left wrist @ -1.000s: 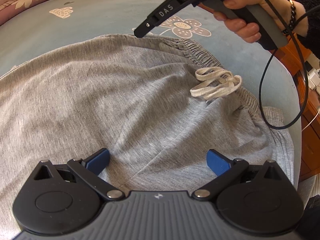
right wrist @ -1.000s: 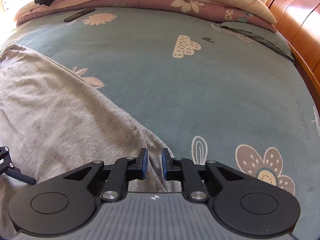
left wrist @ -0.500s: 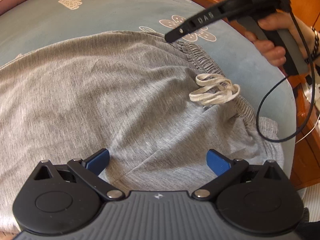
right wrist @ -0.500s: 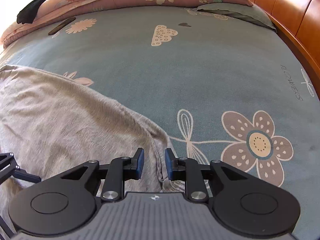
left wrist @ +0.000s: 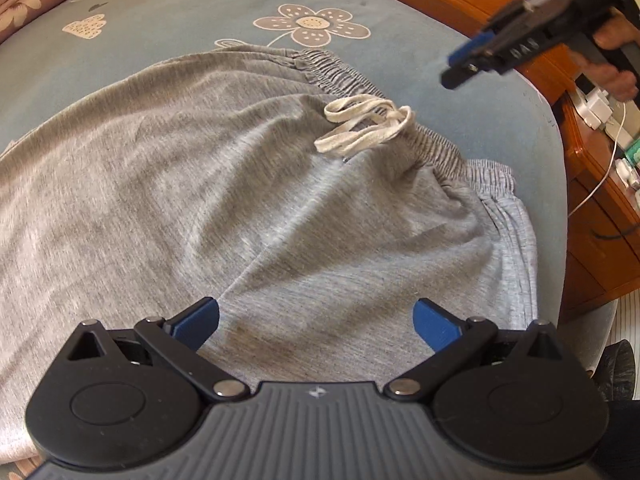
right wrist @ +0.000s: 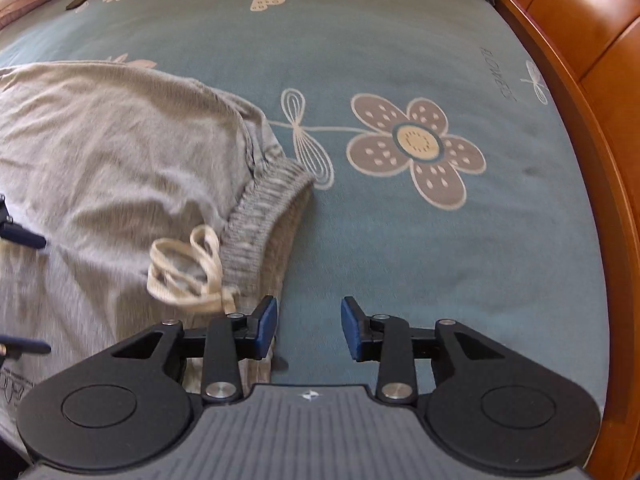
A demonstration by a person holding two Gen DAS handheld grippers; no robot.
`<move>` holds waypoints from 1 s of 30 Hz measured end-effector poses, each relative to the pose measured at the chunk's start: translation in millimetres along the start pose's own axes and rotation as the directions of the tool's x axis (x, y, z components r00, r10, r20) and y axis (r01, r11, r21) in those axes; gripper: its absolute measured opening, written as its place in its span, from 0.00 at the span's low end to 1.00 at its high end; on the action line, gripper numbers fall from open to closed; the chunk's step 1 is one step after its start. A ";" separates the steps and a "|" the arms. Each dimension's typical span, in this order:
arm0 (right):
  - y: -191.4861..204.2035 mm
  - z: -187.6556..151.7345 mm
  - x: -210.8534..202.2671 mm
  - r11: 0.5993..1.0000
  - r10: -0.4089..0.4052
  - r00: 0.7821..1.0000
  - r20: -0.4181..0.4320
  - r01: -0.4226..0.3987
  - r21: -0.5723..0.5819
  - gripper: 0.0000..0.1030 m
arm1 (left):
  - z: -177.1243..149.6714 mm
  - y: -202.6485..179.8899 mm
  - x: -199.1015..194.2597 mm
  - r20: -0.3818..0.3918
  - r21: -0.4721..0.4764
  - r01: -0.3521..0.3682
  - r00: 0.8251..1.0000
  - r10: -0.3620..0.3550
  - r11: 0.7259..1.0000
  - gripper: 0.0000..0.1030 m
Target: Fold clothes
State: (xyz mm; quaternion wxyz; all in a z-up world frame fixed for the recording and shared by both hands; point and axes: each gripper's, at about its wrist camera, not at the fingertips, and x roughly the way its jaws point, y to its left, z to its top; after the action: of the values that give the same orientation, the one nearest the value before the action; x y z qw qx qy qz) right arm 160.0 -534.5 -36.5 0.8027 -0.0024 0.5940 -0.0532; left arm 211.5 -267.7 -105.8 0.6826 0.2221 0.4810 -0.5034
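Grey sweatpants (left wrist: pixel 208 184) lie spread on the bed, their ribbed waistband (left wrist: pixel 424 136) toward the right with a cream drawstring (left wrist: pixel 360 128) bunched on it. My left gripper (left wrist: pixel 316 320) hangs open above the grey cloth, nothing between its blue pads. In the right wrist view the sweatpants (right wrist: pixel 112 152), waistband (right wrist: pixel 260 208) and drawstring (right wrist: pixel 184 272) lie to the left. My right gripper (right wrist: pixel 308 328) hovers over the bedsheet just right of the waistband. Its jaws are opening and hold nothing. The right gripper (left wrist: pixel 464 64) also shows at the left view's top right, held by a hand.
The bed carries a blue-grey sheet (right wrist: pixel 400 240) printed with flowers. A wooden bed frame (right wrist: pixel 600 80) runs along the right side. A wooden nightstand (left wrist: pixel 600 184) with chargers and cables stands beyond the bed's corner. Folded floral quilts (left wrist: pixel 24 4) lie far left.
My right gripper has swung along the waistband toward the drawstring end and lifted, its jaws spreading apart. The left gripper rose a little and stayed open.
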 end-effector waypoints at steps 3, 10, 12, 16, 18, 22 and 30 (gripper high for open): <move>5.6 -41.6 -19.7 0.995 0.077 0.997 -0.022 -0.076 0.060 0.40 | 3.8 -5.2 -2.2 0.004 0.047 0.035 0.999 -0.035 0.998 0.99; 73.9 -77.8 -4.9 0.931 0.339 0.939 0.067 -0.345 0.124 0.39 | 7.0 -18.6 3.2 -0.030 0.115 0.063 0.998 -0.060 0.991 0.99; 92.2 -75.8 6.2 0.933 0.345 0.938 0.044 -0.348 0.094 0.39 | 5.3 -21.1 3.6 -0.042 0.127 0.066 0.997 -0.061 0.990 0.99; 101.6 -88.4 20.5 0.978 0.205 0.975 -0.091 -0.199 0.064 0.37 | 0.1 -27.2 4.1 -0.053 0.148 0.067 0.997 -0.060 0.987 0.99; 94.9 -100.6 20.7 0.985 0.165 0.976 -0.142 -0.155 0.077 0.29 | -0.1 -30.4 5.9 -0.052 0.145 0.080 0.996 -0.073 0.986 0.99; 81.0 -105.8 -1.6 0.958 0.204 0.975 -0.090 -0.180 0.224 0.27 | 0.2 -37.9 8.8 -0.054 0.122 0.104 0.994 -0.098 0.987 0.99; 64.0 -106.6 20.1 0.876 0.098 0.986 -0.137 -0.020 0.481 0.46 | -1.6 -46.1 8.5 -0.057 0.131 0.126 0.991 -0.120 0.983 0.99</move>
State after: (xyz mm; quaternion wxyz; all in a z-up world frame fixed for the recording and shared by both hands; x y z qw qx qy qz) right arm 69.4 -466.3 -91.4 0.7305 0.2180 0.6234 -0.1738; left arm 169.4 -288.7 -105.7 0.6216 0.2497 0.4755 -0.5703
